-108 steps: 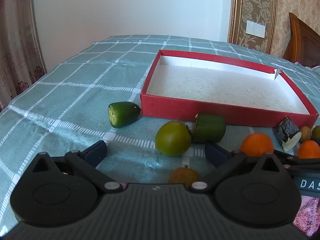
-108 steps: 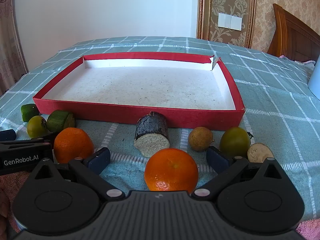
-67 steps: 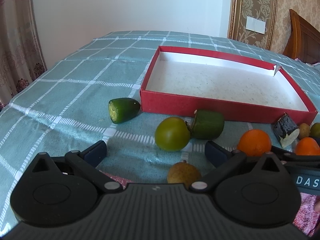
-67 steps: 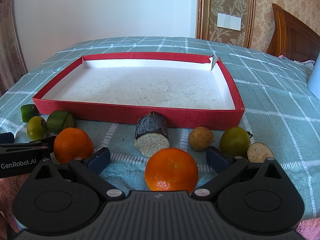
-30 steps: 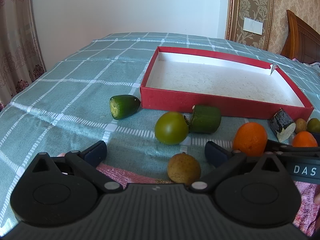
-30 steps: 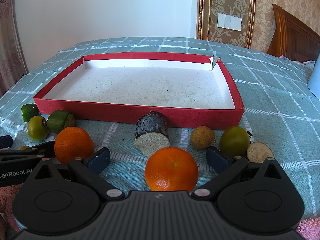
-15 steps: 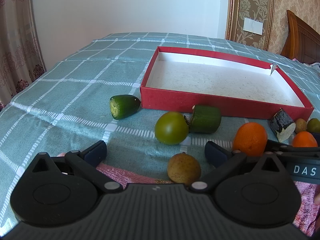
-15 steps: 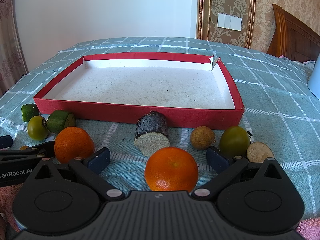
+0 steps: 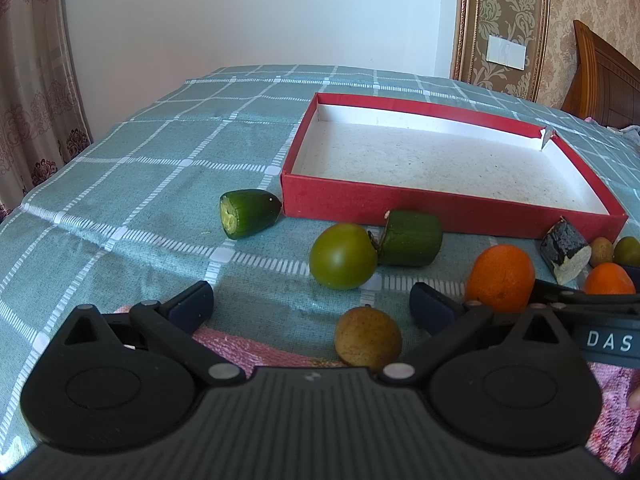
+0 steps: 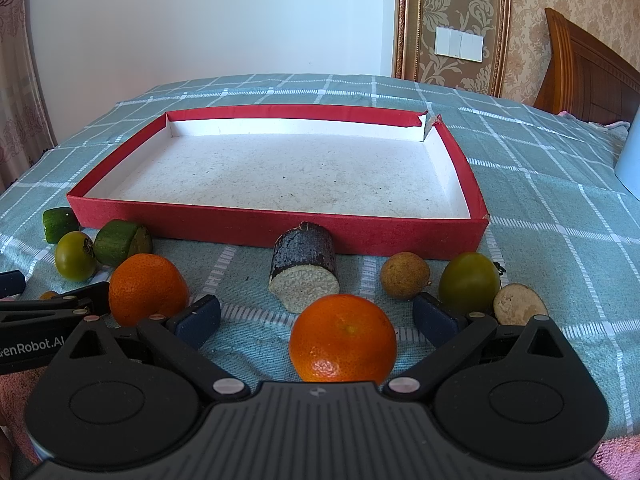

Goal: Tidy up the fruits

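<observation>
Hovering with both grippers' fingers spread — our right gripper (image 10: 316, 316) straddles the orange (image 10: 343, 339), left gripper (image 9: 310, 306) over the brown fruit (image 9: 368, 337); a crooked squeeze could roll either off the bed, short of the red tray (image 10: 276, 226).

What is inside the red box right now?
Nothing: the red box shows only its bare, speckled white floor. The strip of floor just behind the near wall is hidden from both wrist views.
</observation>
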Demonstrator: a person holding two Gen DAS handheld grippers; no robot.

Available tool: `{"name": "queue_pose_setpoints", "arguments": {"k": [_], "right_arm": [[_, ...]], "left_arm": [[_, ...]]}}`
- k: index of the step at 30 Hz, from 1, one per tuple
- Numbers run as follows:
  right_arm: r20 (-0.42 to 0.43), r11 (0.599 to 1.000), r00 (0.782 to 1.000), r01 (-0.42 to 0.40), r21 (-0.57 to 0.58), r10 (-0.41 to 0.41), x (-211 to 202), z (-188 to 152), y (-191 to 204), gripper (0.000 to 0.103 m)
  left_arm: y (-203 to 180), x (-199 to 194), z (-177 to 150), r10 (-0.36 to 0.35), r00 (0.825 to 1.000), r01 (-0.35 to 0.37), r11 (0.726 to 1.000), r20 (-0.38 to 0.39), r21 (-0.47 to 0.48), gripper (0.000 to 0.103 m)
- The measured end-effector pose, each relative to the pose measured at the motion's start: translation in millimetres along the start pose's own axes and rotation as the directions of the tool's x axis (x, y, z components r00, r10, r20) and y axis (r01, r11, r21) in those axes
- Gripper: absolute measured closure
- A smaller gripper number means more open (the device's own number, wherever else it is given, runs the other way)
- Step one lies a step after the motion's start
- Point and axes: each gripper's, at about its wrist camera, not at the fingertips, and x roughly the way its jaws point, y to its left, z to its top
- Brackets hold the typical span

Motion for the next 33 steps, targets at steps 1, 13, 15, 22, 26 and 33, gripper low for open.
{"name": "queue_pose_setpoints", "arguments": {"k": [1, 13, 15, 22, 26, 33], "right_arm": [[0.001, 1.000, 1.000, 0.000, 0.000, 0.000, -0.1, -0.5, 0.9, 0.000], [0.009, 1.000, 1.000, -0.019, -0.012, 0.019, 0.5, -0.9, -1.3, 0.000], [0.014, 0.999, 0.999, -0.051, 0.004, 0.051, -2.7, -2.7, -4.7, 0.000], [0.168, 0.980, 0.968, -0.197, 0.038, 0.188, -52.5, -6.6, -29.1, 0.000], [0.265, 0.981, 0.945, -0.185, -0.056, 0.193, -84.9, -17.3, -49.2, 0.000], [0.301, 0.989, 0.951, -0.030, -0.145, 0.073, -104.3, -27.2, -81.9, 0.000]], "left_arm": [[0.0, 0.1, 0.0, 0.000, 1.000, 0.000, 1.000, 0.000, 0.000, 0.000], [0.0, 0.0, 0.0, 0.000, 1.000, 0.000, 1.000, 0.000, 0.000, 0.000], [0.0, 0.0, 0.0, 0.000, 1.000, 0.000, 1.000, 0.000, 0.000, 0.000], [0.0, 0.1, 0.0, 0.000, 1.000, 0.000, 1.000, 0.000, 0.000, 0.000], [-0.1, 0.1, 0.1, 0.000, 1.000, 0.000, 1.000, 0.000, 0.000, 0.000], [0.0, -0.1, 0.0, 0.000, 1.000, 0.000, 1.000, 0.000, -0.001, 0.000]]}}
